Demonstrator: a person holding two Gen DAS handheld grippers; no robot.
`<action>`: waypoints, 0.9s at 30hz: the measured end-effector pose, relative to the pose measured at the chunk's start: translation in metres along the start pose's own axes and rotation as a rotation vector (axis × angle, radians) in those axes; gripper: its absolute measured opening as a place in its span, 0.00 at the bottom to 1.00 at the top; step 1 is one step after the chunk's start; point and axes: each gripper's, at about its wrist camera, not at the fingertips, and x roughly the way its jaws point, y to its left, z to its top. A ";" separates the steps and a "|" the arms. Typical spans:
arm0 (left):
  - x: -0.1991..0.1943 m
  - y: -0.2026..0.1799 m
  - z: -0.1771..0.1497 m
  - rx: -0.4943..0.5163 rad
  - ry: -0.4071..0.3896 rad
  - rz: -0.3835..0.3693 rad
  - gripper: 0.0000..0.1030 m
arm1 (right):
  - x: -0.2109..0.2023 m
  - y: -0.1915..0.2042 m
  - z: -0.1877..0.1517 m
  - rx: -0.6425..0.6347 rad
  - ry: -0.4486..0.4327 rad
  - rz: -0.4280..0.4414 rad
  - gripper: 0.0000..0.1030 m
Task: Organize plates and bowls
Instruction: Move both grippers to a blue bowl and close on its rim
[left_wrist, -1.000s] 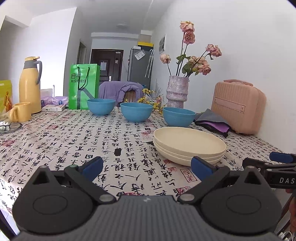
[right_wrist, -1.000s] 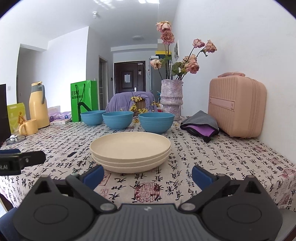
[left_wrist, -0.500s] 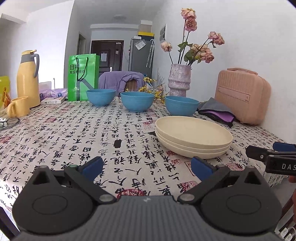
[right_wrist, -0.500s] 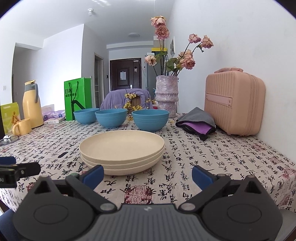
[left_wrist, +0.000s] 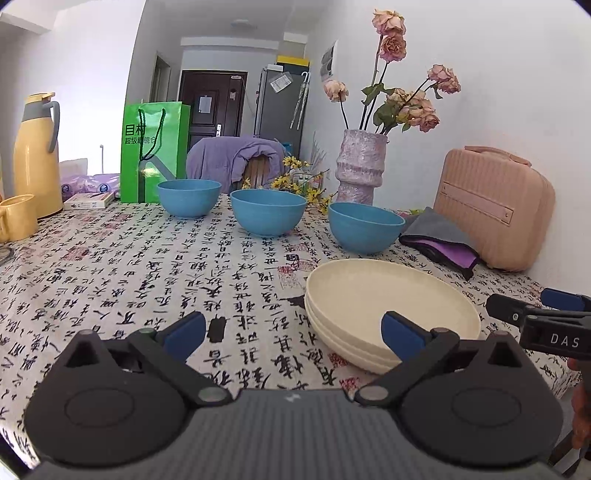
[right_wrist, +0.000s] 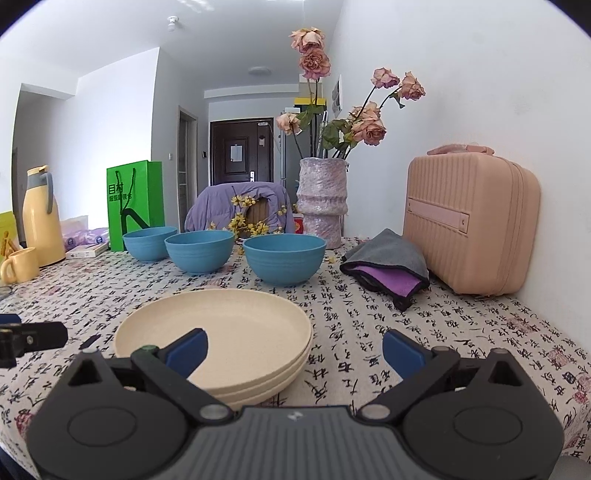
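Stack of 3 cream plates (right_wrist: 218, 339) near the front edge of the patterned tablecloth (left_wrist: 147, 266). Behind it, a row of 3 blue bowls (right_wrist: 284, 258), apart from one another, upright. Left gripper (left_wrist: 293, 328) spread wide, empty — its right fingertip in front of the stack's near rim. Right gripper (right_wrist: 293, 350) likewise spread, empty, left fingertip (right_wrist: 186, 350) over the top plate. Beyond — vase of dried roses (right_wrist: 323, 210), pink case (right_wrist: 469, 225), folded cloth (right_wrist: 388, 266).

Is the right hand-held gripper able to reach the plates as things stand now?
Probably yes. The right hand-held gripper is open just before the plates, and nothing lies between them.
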 end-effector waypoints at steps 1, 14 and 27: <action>0.006 -0.001 0.005 0.006 0.010 -0.002 1.00 | 0.006 -0.002 0.005 0.003 0.000 -0.002 0.97; 0.121 -0.013 0.081 -0.024 0.131 -0.119 1.00 | 0.119 -0.044 0.084 0.084 0.099 -0.007 0.84; 0.281 -0.038 0.158 -0.067 0.266 -0.233 0.51 | 0.290 -0.061 0.140 0.152 0.337 0.052 0.40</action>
